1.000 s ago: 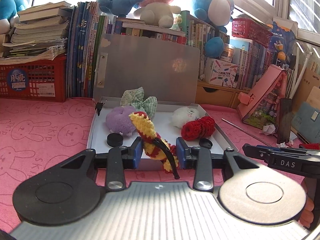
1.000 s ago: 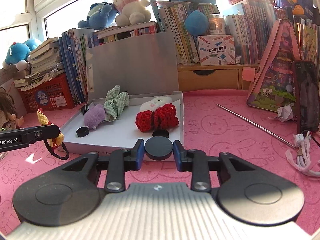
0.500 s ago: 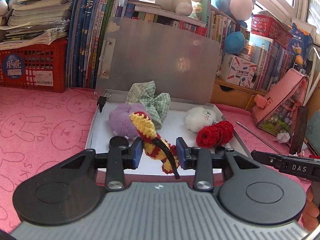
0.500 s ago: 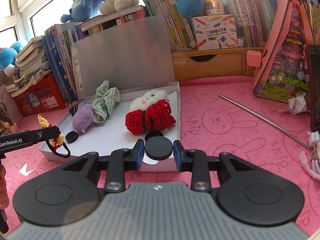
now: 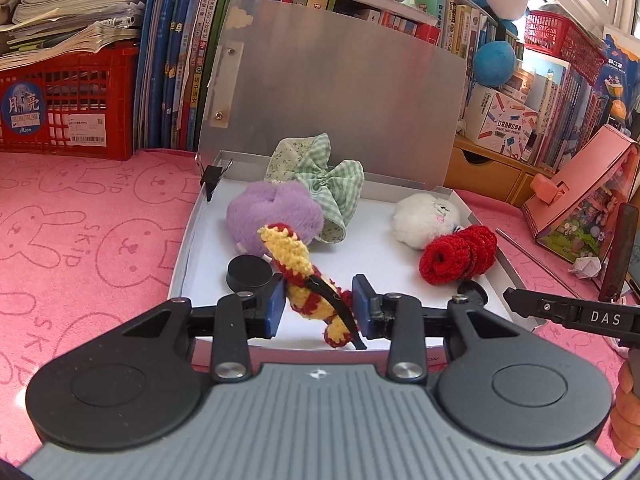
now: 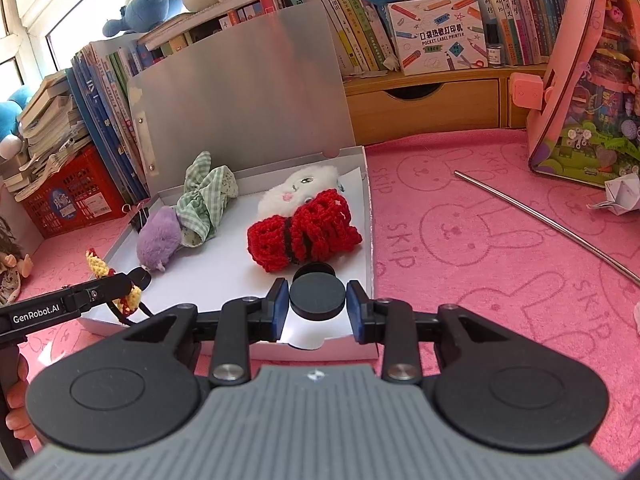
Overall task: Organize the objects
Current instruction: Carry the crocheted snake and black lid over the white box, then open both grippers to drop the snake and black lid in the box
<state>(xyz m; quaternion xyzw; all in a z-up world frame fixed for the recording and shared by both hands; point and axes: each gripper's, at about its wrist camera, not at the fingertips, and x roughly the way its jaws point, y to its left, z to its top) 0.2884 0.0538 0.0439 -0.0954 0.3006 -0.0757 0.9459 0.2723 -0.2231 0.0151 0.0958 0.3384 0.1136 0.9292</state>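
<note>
An open white box point(image 5: 188, 264) with a raised silver lid lies on the pink mat; it also shows in the right wrist view point(image 6: 370, 240). Inside are a purple plush point(image 5: 272, 212), a green checked bow point(image 5: 332, 184), a white plush point(image 5: 424, 216), a red crochet bow point(image 5: 456, 256) and a black disc point(image 5: 248, 274). My left gripper point(image 5: 318, 306) is shut on a yellow-and-red crochet piece point(image 5: 296, 264) with a black loop, above the box's front edge. My right gripper point(image 6: 318, 310) is shut on a second black disc point(image 6: 317, 296) over the box's front right corner, just above a third black disc point(image 6: 314, 269).
Books, plush toys and a red crate point(image 5: 68, 108) line the back. A pink toy house point(image 6: 592, 80), a metal rod point(image 6: 548, 220) and crumpled paper point(image 6: 620, 196) lie to the right on the mat. A wooden drawer unit point(image 6: 424, 100) stands behind the box.
Both grippers have moved forward toward the box with their loads held. The box and its contents look larger and nearer now.
</note>
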